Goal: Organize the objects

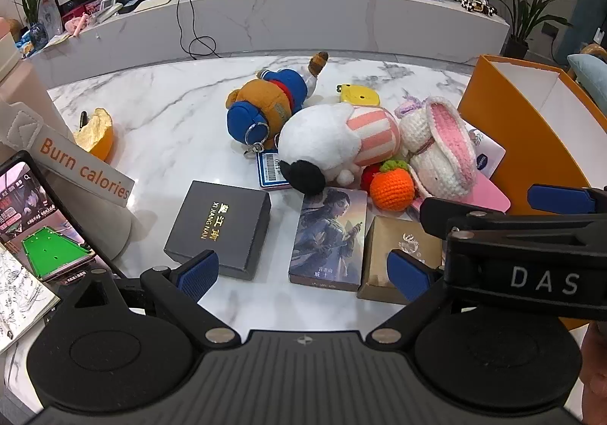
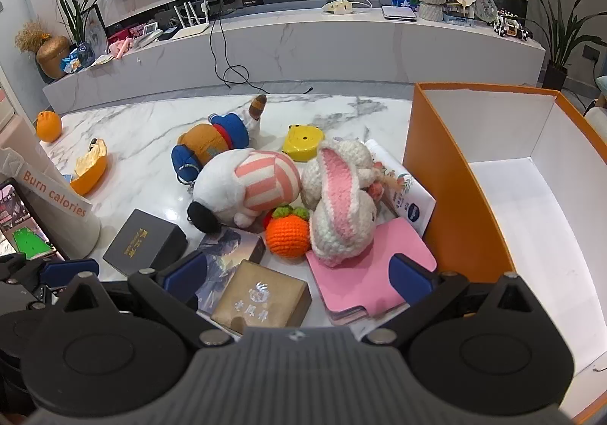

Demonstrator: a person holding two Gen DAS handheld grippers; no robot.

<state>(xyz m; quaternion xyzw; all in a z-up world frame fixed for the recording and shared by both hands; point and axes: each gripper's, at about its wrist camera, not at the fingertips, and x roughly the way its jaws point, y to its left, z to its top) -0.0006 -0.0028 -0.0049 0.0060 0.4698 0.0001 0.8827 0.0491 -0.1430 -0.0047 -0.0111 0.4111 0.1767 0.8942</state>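
Observation:
A pile of toys and boxes lies on the marble table (image 1: 159,114). A white plush dog (image 1: 326,140) with a pink striped cap, a brown and blue plush (image 1: 265,102), a crocheted rabbit (image 1: 436,144) and a crocheted orange (image 1: 390,188) lie together. A black box (image 1: 220,227), a picture box (image 1: 330,235) and a brown box (image 1: 398,254) lie in front. My left gripper (image 1: 303,269) is open and empty above the picture box. My right gripper (image 2: 299,277) is open and empty above the brown box (image 2: 261,299) and a pink notebook (image 2: 364,273).
An orange bin (image 2: 455,197) with a white, empty inside stands at the right. A yellow toy (image 2: 303,140), orange peel (image 2: 89,167) and a "Burn calories" holder (image 2: 57,193) with a phone (image 1: 38,220) are on the table. A TV cabinet runs behind.

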